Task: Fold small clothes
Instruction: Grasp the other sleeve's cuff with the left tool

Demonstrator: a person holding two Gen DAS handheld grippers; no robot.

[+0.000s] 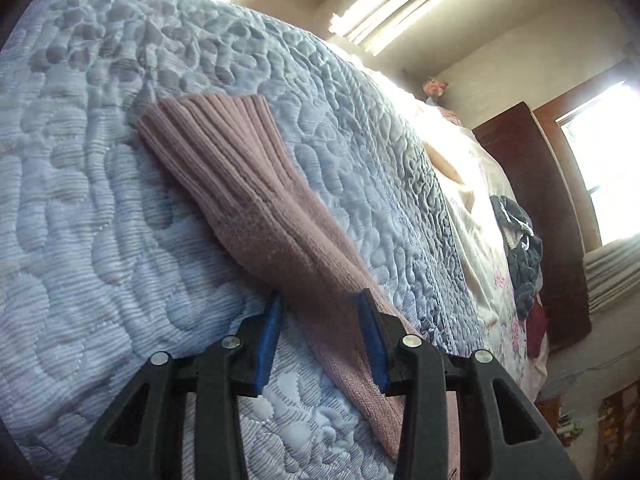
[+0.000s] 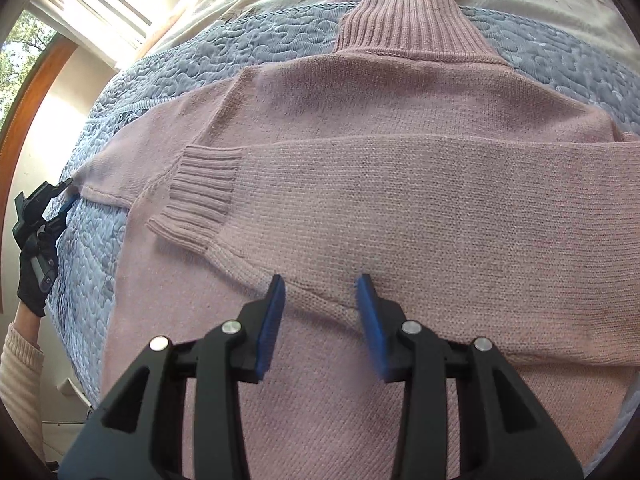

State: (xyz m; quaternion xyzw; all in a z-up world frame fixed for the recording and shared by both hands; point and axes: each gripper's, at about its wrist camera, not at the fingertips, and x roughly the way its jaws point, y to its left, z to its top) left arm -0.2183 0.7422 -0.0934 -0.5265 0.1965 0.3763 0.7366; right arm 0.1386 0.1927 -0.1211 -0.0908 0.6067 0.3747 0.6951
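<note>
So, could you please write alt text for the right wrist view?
A pink knitted sweater lies flat on a blue quilted bedcover, one sleeve with ribbed cuff folded across its body. The open right gripper hovers over it; the left gripper is at the far sleeve.

Pink sweater (image 2: 360,208) on quilted blue bed (image 1: 100,240).

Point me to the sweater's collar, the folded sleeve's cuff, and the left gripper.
collar (image 2: 404,24), right wrist view, on the ribbed neck.
cuff (image 2: 200,194), right wrist view, on the ribbed end of the folded sleeve.
left gripper (image 1: 320,304), left wrist view, midway between its fingertips.
</note>
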